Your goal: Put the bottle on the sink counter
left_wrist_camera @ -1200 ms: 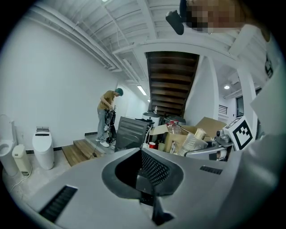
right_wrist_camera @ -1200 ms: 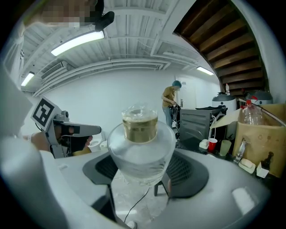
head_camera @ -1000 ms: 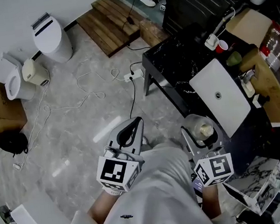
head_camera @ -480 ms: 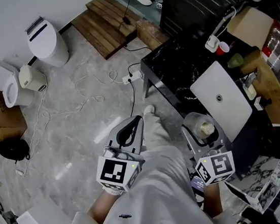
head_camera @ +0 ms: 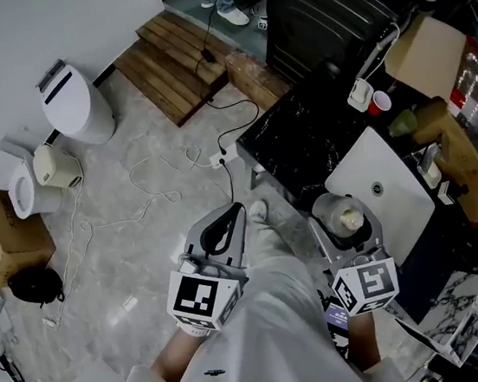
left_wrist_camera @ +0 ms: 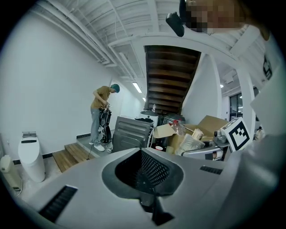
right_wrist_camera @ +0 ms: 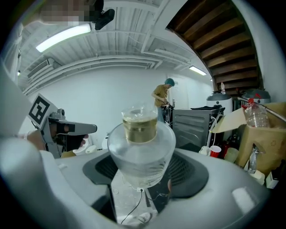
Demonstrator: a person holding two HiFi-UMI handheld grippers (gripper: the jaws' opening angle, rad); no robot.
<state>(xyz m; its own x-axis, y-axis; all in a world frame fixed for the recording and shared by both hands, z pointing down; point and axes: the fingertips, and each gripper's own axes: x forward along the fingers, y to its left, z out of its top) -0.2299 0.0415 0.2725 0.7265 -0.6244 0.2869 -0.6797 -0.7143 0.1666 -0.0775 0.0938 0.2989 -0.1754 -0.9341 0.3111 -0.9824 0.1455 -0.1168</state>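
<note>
A clear glass bottle [head_camera: 345, 218] with a pale cap is held upright, and my right gripper [head_camera: 347, 231] is shut on it. In the right gripper view the bottle [right_wrist_camera: 141, 152] fills the middle, its body clamped low down by the right gripper [right_wrist_camera: 142, 190]. It hangs at the near edge of the black marble sink counter [head_camera: 293, 139], beside the white sink basin [head_camera: 388, 197]. My left gripper [head_camera: 235, 212] is shut with nothing in it and points forward over the floor. Seen from the left gripper view, the left gripper [left_wrist_camera: 147, 197] has its jaws closed together.
Two white toilets [head_camera: 73, 94] [head_camera: 24, 183] stand far left, beside a wooden platform [head_camera: 173, 55]. Cables [head_camera: 167, 173] trail over the marble floor. A red cup [head_camera: 378, 103], a cardboard box [head_camera: 433, 42] and a black appliance [head_camera: 319, 0] crowd the counter's far end. A person [left_wrist_camera: 102, 114] stands at the back.
The whole scene has slid toward me: counter and sink are nearer the bottle. A shoe has come into view between the grippers. Both grippers keep their pose and grip.
</note>
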